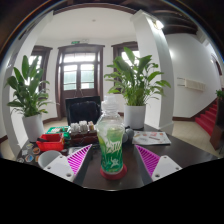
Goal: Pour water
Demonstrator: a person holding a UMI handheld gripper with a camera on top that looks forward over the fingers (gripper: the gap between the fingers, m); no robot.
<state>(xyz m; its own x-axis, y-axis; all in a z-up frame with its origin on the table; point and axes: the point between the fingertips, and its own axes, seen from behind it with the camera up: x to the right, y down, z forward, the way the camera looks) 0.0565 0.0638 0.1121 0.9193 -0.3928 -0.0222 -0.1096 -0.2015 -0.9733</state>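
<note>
A clear plastic bottle with a green label stands upright between the fingers of the claw, its magenta pads close at either side; whether they press it cannot be told. No receiving cup is apparent, so pouring seems not yet begun. The dark tabletop also carries a tea set and papers. Potted plants flank a door beyond.

Room evenly bright; daylight enters through tall dark-framed glass doors at far centre. Strong fisheye bending towards the edges. Overall soft focus; faint shadows.
</note>
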